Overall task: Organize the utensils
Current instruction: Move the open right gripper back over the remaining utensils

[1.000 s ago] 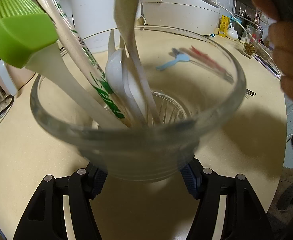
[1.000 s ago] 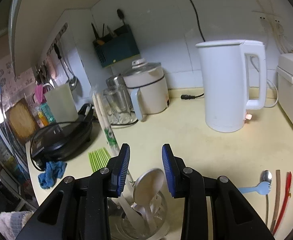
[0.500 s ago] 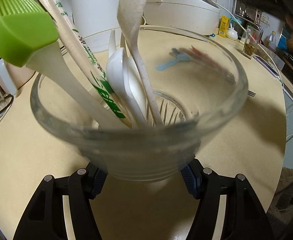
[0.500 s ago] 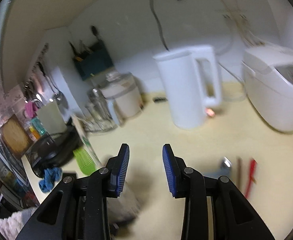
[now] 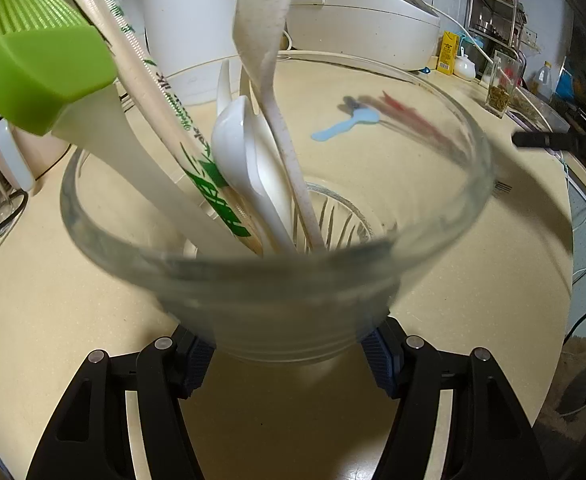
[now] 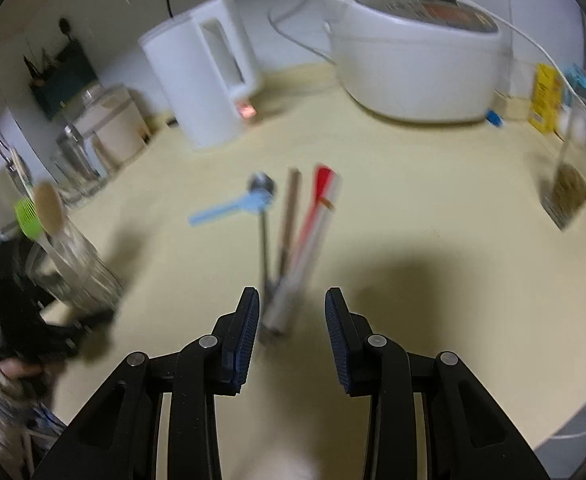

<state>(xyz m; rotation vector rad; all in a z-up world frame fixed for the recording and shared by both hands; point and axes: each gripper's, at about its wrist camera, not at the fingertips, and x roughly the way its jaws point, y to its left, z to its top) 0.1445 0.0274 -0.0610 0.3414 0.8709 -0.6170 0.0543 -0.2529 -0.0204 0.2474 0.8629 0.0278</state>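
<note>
My left gripper [image 5: 285, 356] is shut on a clear glass cup [image 5: 277, 300] standing on the cream counter. The cup holds a green silicone brush [image 5: 41, 80], wrapped chopsticks [image 5: 165, 112], white spoons [image 5: 241, 152] and a beige speckled spoon [image 5: 269, 40]. My right gripper [image 6: 293, 336] is open and empty, low over the counter. Just ahead of its fingertips lie a metal spoon [image 6: 263, 224], a brown stick [image 6: 289, 220], a red-and-white wrapped utensil [image 6: 313, 220] and a light blue spoon [image 6: 229, 210]. The cup also shows at the left of the right wrist view [image 6: 73, 276].
A white kettle [image 6: 209, 80] and a white rice cooker [image 6: 417, 60] stand at the back of the counter [image 6: 433, 208]. A glass jar [image 6: 573, 184] and a yellow carton [image 6: 547, 96] are at the right. A jug and glassware [image 6: 93, 136] stand at the left.
My right gripper has left the cup, swung right and come down near the loose utensils on the counter. The beige spoon now rests in the cup. The left gripper has not moved.
</note>
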